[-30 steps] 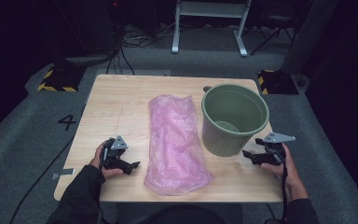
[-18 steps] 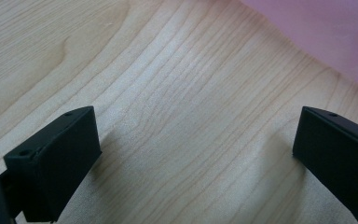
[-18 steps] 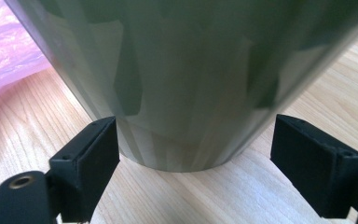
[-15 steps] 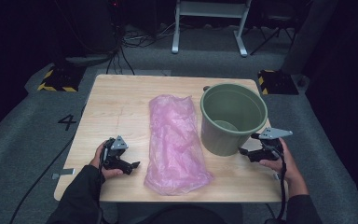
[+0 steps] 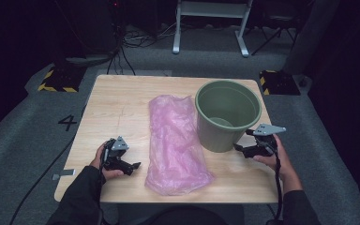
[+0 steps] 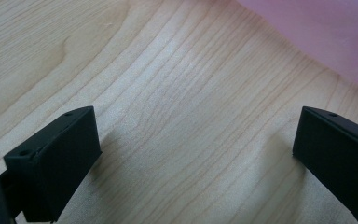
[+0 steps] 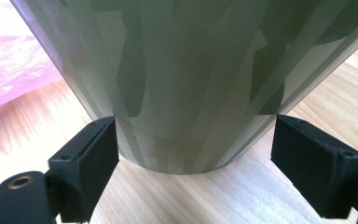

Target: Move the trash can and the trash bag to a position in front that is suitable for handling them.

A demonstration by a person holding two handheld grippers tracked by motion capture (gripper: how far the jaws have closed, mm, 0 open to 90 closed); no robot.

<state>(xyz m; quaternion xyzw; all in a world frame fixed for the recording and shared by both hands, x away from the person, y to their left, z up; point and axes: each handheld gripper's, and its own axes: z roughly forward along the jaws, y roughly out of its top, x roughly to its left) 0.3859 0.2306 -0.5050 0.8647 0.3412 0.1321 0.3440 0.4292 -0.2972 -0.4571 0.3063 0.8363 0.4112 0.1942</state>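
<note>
Lining the green bin (image 5: 227, 115) with the pink plastic bag (image 5: 176, 143) looks to be the work in hand, and the bin serves here as the landmark. Nearest to the person, the right gripper (image 5: 244, 149) sits at the foot of the bin with its jaws spread wide, one on each side of the lower wall, not yet pressing. I judge that it should hold the bin steady, closing gently so the bin does not tip. The left gripper (image 5: 133, 166) rests on the wooden table (image 5: 117, 101), well to the left of the bin, jaws also wide and holding nothing; it should go to the edge of the bag. The bag lies flat, just beside the bin on its left. I count one bin, one bag, two grippers, one table.
</note>
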